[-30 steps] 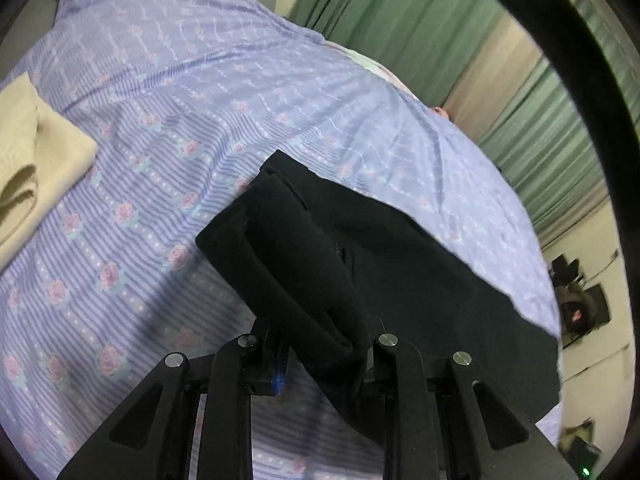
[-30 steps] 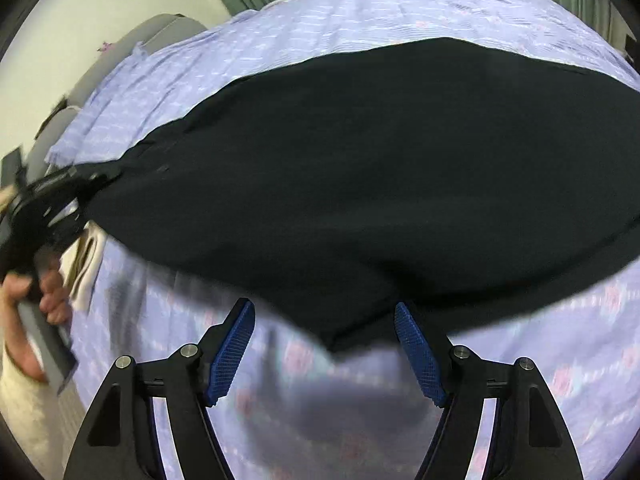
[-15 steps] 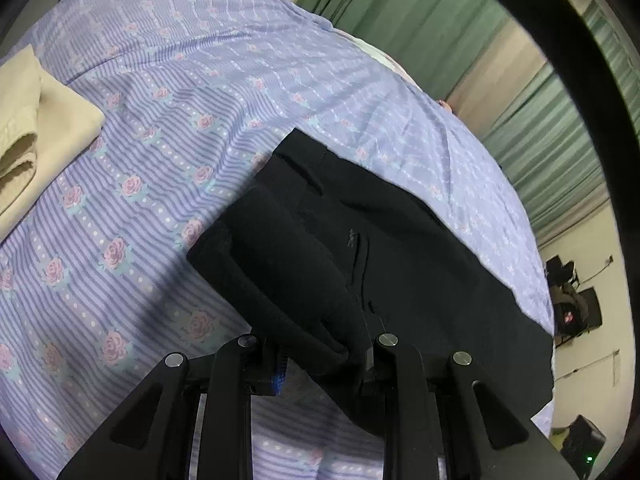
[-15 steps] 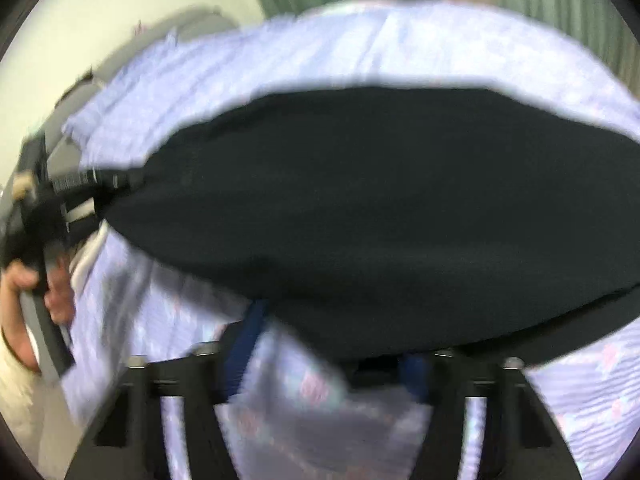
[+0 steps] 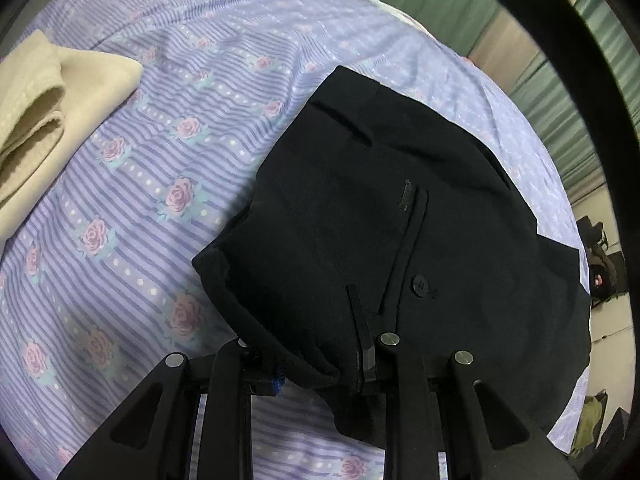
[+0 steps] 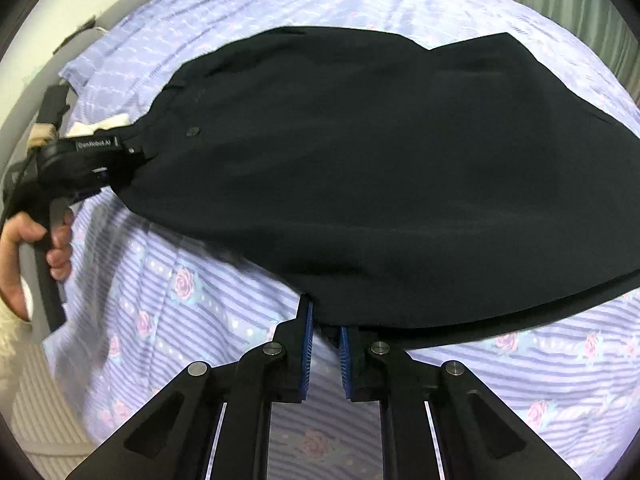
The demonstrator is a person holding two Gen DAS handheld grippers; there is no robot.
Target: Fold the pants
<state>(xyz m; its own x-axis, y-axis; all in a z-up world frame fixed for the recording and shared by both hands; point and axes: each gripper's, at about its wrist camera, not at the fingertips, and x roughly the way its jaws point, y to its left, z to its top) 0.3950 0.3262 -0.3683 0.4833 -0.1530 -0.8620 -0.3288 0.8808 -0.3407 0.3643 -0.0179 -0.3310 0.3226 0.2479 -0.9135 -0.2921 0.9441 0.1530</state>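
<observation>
Lilac bedsheet with stripes and pink roses [image 6: 192, 292] covers the bed and fills both views; green curtains [image 5: 420, 4] hang along the top of the left wrist view.

Right gripper [image 6: 323, 344], bottom centre of its view: the blue-padded jaws are closing, nearly together, with the near edge of the black woven trousers [image 6: 380, 168] between them. Whether the pads already bite the cloth is hard to tell; only a thin fold shows in the gap.

Left gripper [image 5: 316, 364], bottom centre of its view: jaws narrow and pinching a thick bunch of the waistband end, next to the small black button [image 5: 419, 283] and fly seam. In the right wrist view the same tool appears at mid left, held by a hand [image 6: 24, 248].

Outward: the trousers lie spread across the middle of the bed, apparently already doubled leg on leg, with one long edge running to the right. A folded cream towel [image 5: 44, 120] sits at upper left of the left wrist view, apart from the trousers.

Progress, as a judgement: lengthwise fold looks done; both ends are being taken up. Crosswise folds and final smoothing remain.
</observation>
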